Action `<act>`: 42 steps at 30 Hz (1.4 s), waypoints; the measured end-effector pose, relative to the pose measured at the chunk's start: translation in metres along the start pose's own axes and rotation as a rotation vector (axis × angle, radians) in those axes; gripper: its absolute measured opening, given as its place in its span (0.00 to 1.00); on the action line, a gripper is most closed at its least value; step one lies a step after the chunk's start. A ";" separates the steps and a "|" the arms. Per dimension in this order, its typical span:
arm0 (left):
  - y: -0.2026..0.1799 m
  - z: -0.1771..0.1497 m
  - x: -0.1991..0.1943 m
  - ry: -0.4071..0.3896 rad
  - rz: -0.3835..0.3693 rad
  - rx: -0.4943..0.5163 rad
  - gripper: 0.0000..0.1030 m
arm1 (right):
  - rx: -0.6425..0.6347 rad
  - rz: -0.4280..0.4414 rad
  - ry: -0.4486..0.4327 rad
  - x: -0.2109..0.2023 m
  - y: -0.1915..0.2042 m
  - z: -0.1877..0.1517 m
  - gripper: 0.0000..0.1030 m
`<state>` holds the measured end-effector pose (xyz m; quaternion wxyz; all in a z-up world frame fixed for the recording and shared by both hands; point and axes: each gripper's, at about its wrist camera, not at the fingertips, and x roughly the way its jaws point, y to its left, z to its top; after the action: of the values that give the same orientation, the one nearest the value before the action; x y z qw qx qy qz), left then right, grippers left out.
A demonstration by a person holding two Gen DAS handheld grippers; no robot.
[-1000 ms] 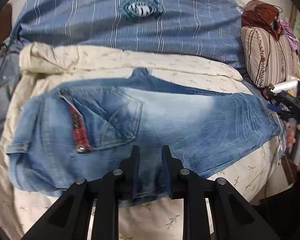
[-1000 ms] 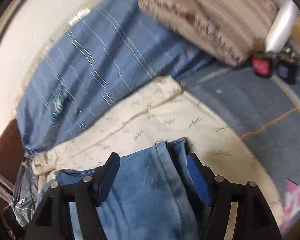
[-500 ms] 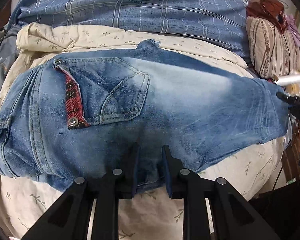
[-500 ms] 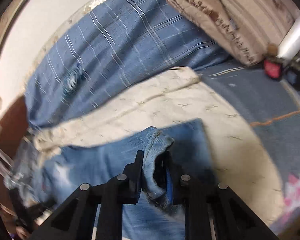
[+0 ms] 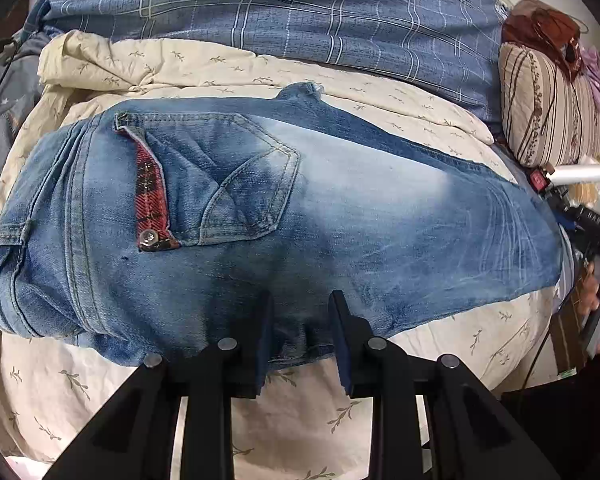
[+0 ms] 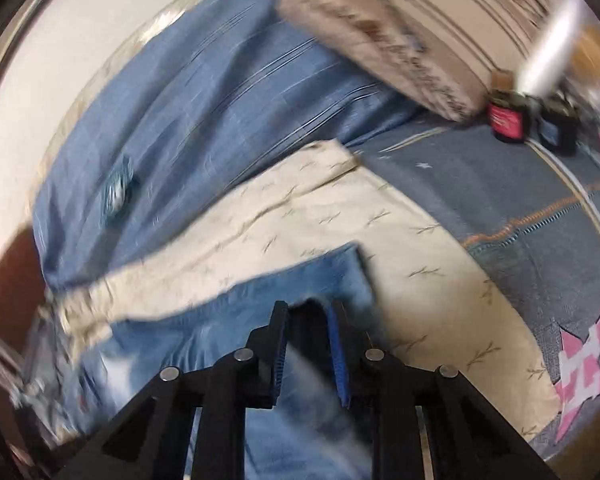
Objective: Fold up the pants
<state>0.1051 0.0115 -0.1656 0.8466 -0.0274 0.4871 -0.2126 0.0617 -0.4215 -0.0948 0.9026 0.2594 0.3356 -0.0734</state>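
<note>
Faded blue denim fills most of my left view: the washed-out blue jeans (image 5: pixel 340 232) lie flat across a cream bedsheet printed with small twigs (image 5: pixel 380 92), back pocket up, with a strip of red tartan lining (image 5: pixel 150 196) and a metal snap along the pocket's edge. The waistband sits toward the left of that view and the leg runs off to the right.

My left gripper (image 5: pixel 300 332) sits at the near edge of the jeans with the denim hem bunched between its narrow jaws. Those jaws have just been opening a little, and I cannot tell whether the pads still press the cloth.

My right gripper (image 6: pixel 308 340) is at the leg end of the jeans (image 6: pixel 236 312); that view is blurred. Its jaws are narrow and a fold of denim stands up between the blue pads, pinched.

Behind the sheet lies a blue plaid blanket with a round dark-green crest (image 5: pixel 300 12). A brown-and-cream striped pillow (image 5: pixel 548 112) sits at the right, with a white roll (image 5: pixel 576 174) just beside it.
</note>
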 end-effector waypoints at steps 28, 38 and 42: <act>0.004 -0.002 -0.006 -0.040 0.018 0.006 0.33 | -0.402 -0.164 0.132 0.101 0.106 -0.027 0.21; -0.002 -0.005 0.000 -0.037 0.049 0.073 0.40 | -0.362 0.219 0.210 0.104 0.173 -0.030 0.32; -0.004 -0.007 0.000 -0.044 0.054 0.101 0.40 | -0.471 0.222 0.182 0.120 0.210 -0.042 0.70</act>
<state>0.0978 0.0093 -0.1689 0.8629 0.0240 0.4576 -0.2133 0.1942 -0.2152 -0.1105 0.9067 0.0828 0.3927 0.1296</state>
